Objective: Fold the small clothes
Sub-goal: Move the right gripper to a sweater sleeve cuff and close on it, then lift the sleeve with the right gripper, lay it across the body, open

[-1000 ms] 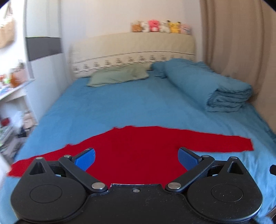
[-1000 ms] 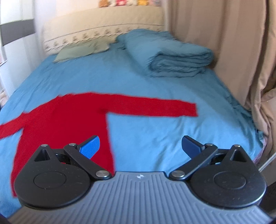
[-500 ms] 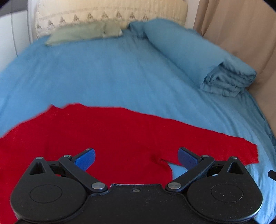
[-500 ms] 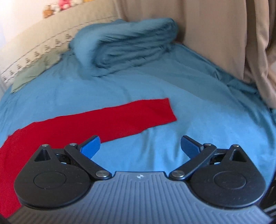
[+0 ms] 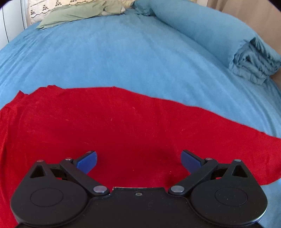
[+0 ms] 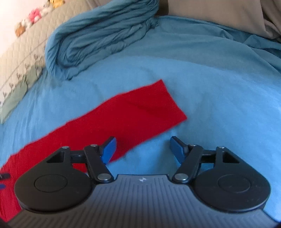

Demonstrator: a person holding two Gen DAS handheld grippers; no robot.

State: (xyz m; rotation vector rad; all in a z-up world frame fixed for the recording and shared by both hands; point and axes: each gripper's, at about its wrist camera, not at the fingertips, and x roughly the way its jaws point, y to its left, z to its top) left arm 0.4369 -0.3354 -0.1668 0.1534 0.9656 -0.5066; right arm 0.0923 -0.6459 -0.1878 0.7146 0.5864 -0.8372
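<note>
1. The left gripper (image 5: 138,160) has its jaws spread wide with nothing between them, poised over the body of the red top (image 5: 123,126). The right gripper (image 6: 143,148) has jaws that have just been closing, partly narrowed now and gripping nothing; its left blue pad sits over the sleeve's near edge, its right pad over bare sheet.
2. The bed (image 5: 114,52), covered in a blue sheet, is the landmark for everything else.
3. A folded blue duvet (image 6: 98,35) lies along the bed's right side, toward the head.
4. The red top lies flat across the foot half of the bed, its right sleeve (image 6: 140,108) stretched out toward the right edge.
5. A green pillow (image 5: 79,14) rests at the head of the bed.
6. Small plush toys (image 6: 35,14) line the top of the headboard.
</note>
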